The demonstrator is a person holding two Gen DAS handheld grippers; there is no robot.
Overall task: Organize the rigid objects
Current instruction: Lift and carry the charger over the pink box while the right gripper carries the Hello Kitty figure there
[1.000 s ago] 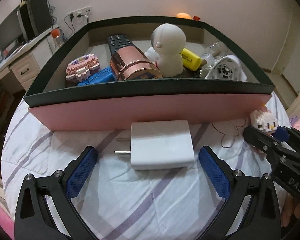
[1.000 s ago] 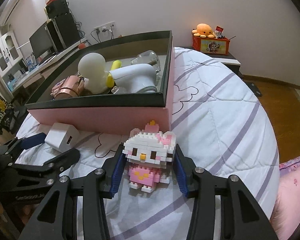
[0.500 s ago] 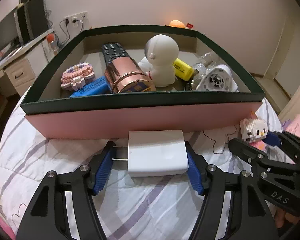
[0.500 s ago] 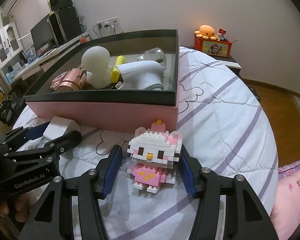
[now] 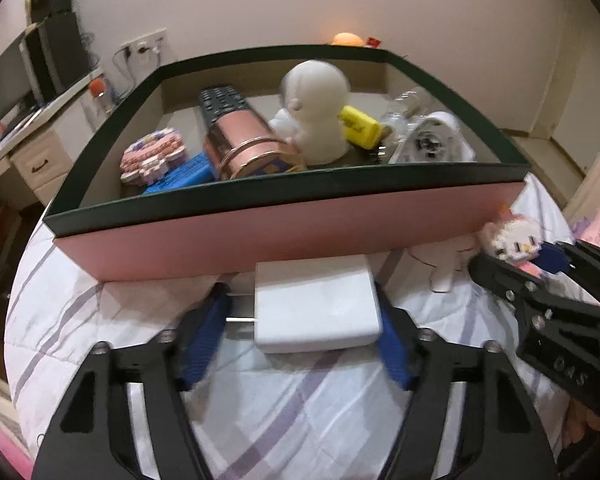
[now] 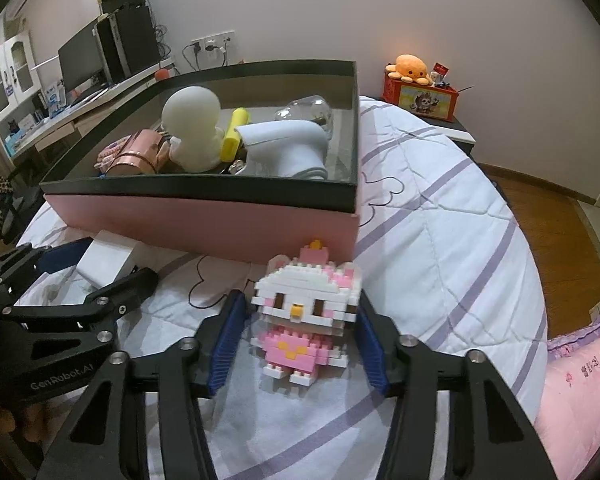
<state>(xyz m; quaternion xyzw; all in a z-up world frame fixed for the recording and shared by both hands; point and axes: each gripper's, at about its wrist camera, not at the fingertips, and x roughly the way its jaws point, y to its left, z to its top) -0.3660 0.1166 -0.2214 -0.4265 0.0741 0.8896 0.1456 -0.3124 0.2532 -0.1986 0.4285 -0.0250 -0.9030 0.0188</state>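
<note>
While level, both grippers' fingers (image 5: pixel 204 332) around objects.

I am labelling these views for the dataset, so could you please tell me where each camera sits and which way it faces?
Left wrist: on the left gripper, facing the pink box; its fingers grip the white charger; the right gripper shows at right.
Right wrist: on the right gripper, facing the box corner and bedside; its fingers grip the brick cat figure; the left gripper shows at left.
Shared: box, charger, figure, striped bedspread.

Glossy coppery metal canister (image 5: pixel 247 147), quilted cloth bedspread (image 6: pixel 440 216)
</note>
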